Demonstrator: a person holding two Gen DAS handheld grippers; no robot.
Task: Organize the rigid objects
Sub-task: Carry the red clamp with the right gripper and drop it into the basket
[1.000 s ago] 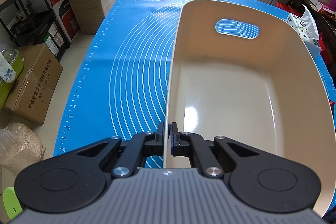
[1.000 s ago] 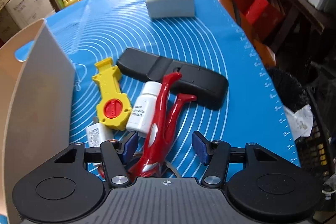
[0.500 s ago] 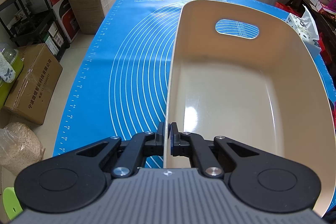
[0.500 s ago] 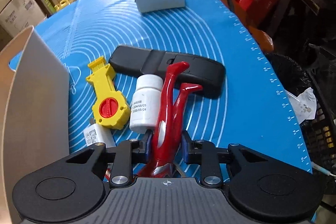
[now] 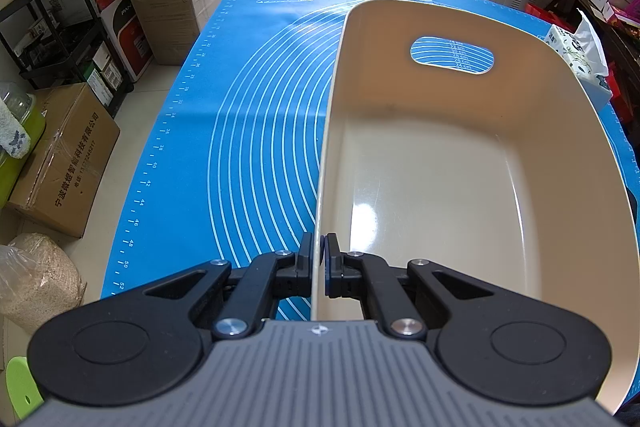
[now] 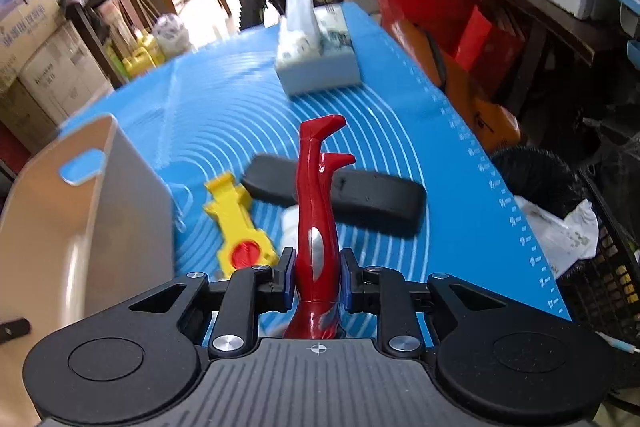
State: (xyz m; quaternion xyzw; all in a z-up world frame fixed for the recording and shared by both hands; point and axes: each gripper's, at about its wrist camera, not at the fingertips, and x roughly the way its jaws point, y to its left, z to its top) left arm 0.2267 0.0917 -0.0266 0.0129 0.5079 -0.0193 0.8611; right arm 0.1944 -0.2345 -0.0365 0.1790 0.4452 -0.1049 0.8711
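Left wrist view showed the left gripper clenched on the near left rim of the cream bin, one finger outside the wall and one inside it, so the thin edge ran straight up between the jaws. Ahead of the jaws and to their right lay the bin's bare glossy floor, with the oval handle slot in the far wall showing the mat through it. The blue mat spread to the left of the jaws and beyond them. Past the bin's far right corner stood the tissue box.

In the right wrist view the right gripper was grasping the red figure by its body, blue pads pressed on both sides. The figure's two legs pointed forward and up from the jaws, clear of the mat, the feet bent to the right. Just ahead of the jaws and under the figure lay the black case, crosswise. To the left of the jaws lay the yellow tool with its red round centre, flat on the mat. A white bottle was partly hidden behind the figure, blurred. Further left stood the bin's wall, near the yellow tool. The tissue box sat well ahead of the jaws.
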